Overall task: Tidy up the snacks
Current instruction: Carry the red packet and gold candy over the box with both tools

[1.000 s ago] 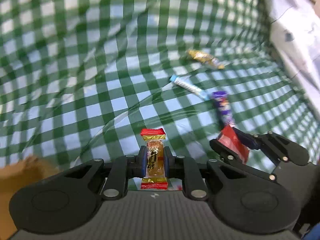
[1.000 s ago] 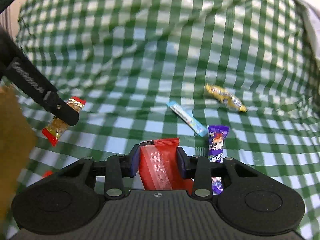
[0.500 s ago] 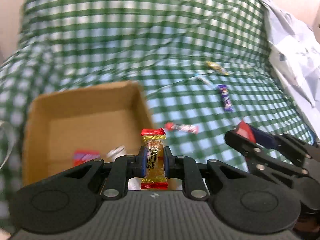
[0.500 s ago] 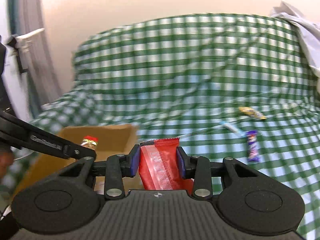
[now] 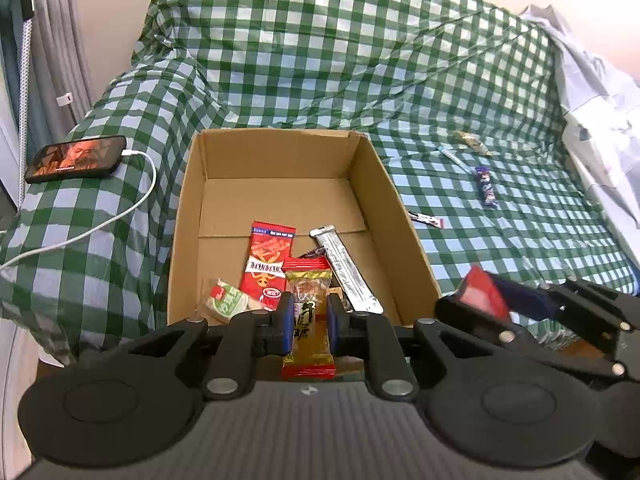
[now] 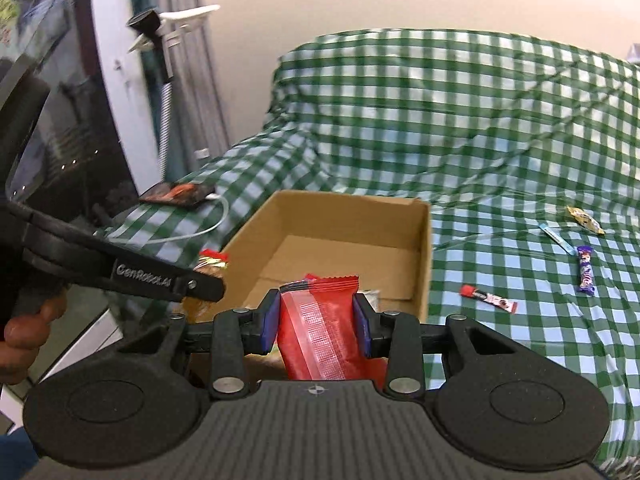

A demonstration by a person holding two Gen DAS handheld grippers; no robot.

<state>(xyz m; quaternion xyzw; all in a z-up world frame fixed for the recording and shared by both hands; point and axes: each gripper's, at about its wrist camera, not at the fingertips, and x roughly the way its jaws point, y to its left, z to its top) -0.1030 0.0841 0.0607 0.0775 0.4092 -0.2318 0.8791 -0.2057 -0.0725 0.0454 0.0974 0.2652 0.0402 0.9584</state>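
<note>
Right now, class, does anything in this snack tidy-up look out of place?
Yes. Four snacks lie loose on the checked cloth outside the box: a gold sweet, a blue stick, a purple bar and a red bar. Nothing looks spilled or damaged.

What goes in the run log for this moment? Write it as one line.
left tongs: shut on gold candy | right tongs: shut on red packet | both at cardboard box | four snacks left on cloth

"GenRobot.AI" is printed in white along the left gripper (image 6: pixel 204 286)'s black finger. The gold candy (image 5: pixel 308 320) it's pinching has dark Chinese characters, ending in 糖. Other wrappers' print is too small to read.
</note>
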